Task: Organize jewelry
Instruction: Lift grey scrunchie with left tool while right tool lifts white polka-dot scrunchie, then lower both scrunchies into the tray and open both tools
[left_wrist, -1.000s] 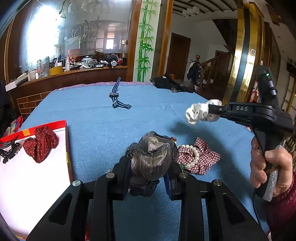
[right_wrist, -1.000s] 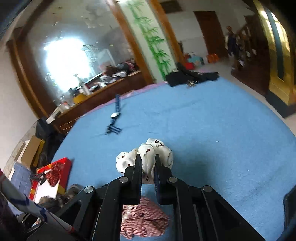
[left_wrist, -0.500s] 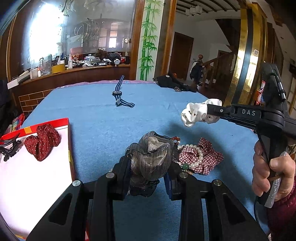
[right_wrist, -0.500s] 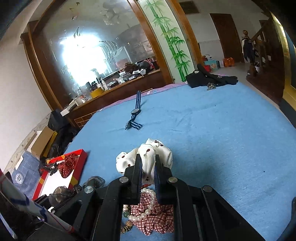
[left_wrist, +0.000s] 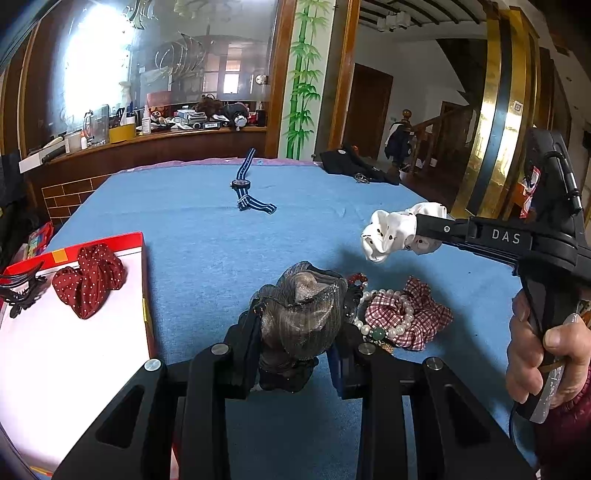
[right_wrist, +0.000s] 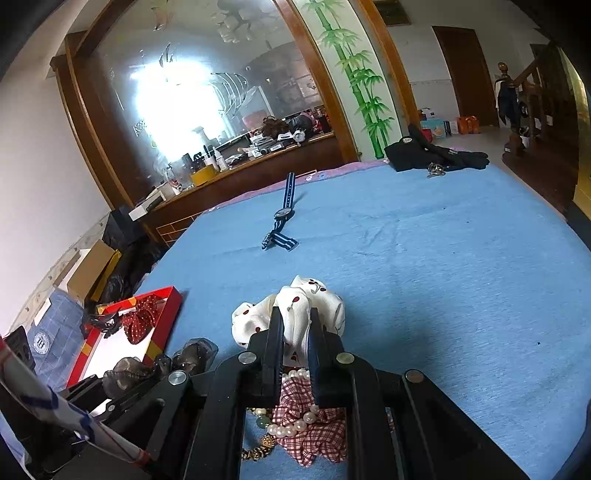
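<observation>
The left wrist view shows the right gripper (left_wrist: 391, 240) from the side, clamped on a white scrunchie (left_wrist: 384, 236) held above the blue cloth (left_wrist: 207, 236), with a hand (left_wrist: 535, 354) at right. The left gripper (left_wrist: 295, 332) grips a grey mesh scrunchie (left_wrist: 303, 314). Only the right wrist view reveals what may be a beaded bracelet (right_wrist: 258, 448) under 1 checked scrunchie (right_wrist: 314, 439) and pearls (right_wrist: 291, 428). The red tray (left_wrist: 142, 236) sits lower left; beyond it the cloth lies open up to a watch (left_wrist: 245, 188).
</observation>
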